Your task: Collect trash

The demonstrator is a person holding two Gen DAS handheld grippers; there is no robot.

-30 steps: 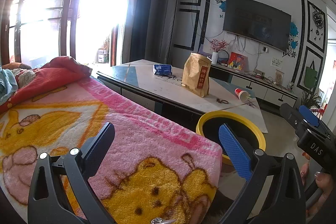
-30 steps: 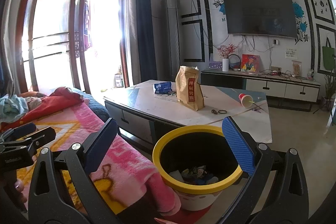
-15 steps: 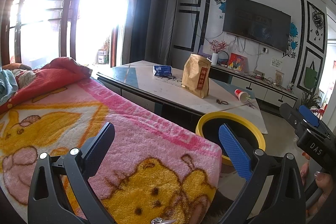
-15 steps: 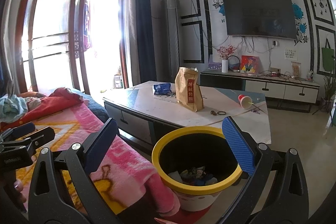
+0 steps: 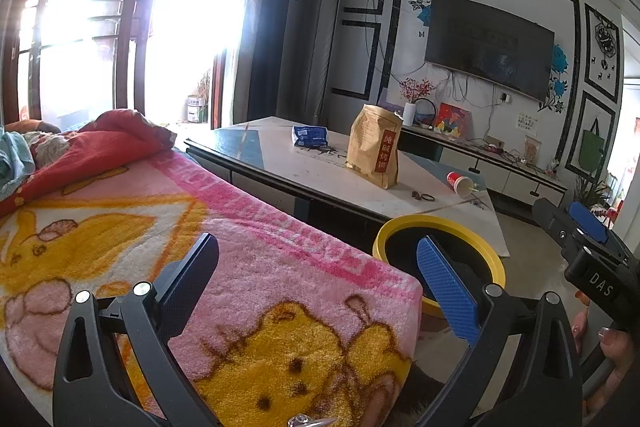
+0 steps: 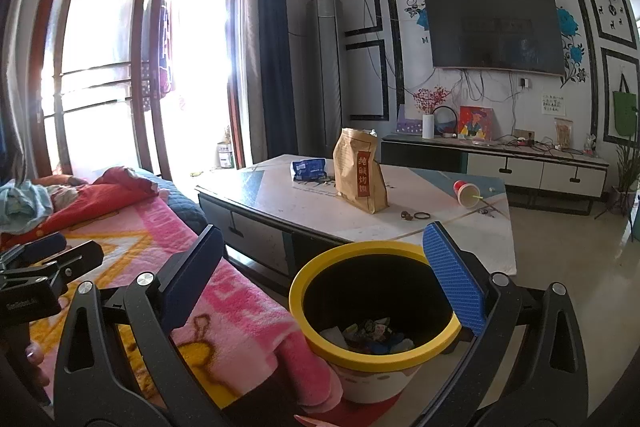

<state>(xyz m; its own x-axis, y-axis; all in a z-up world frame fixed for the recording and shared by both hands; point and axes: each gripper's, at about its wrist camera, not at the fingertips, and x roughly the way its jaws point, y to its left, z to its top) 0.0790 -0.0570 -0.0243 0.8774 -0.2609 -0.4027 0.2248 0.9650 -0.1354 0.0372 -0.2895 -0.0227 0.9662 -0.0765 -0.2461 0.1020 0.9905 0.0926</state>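
A yellow-rimmed bin (image 6: 340, 347) stands on the floor by the sofa, with several wrappers (image 6: 370, 333) inside; its rim also shows in the left wrist view (image 5: 436, 223). On the coffee table (image 6: 304, 205) are a brown paper bag (image 6: 360, 171), a blue packet (image 6: 308, 169) and a tipped red paper cup (image 6: 466, 193). My right gripper (image 6: 324, 275) is open and empty above the bin's near rim. My left gripper (image 5: 318, 287) is open and empty over the pink blanket (image 5: 240, 247).
A sofa with a pink cartoon blanket (image 6: 132, 239) and red quilt (image 6: 88, 195) lies left. Hair ties (image 6: 418, 215) lie on the table. A TV cabinet (image 6: 520, 167) and TV (image 6: 492, 31) stand at the back wall. Tiled floor (image 6: 568, 267) lies right.
Both views have barely shifted. Both grippers stay open and empty in about the same places.
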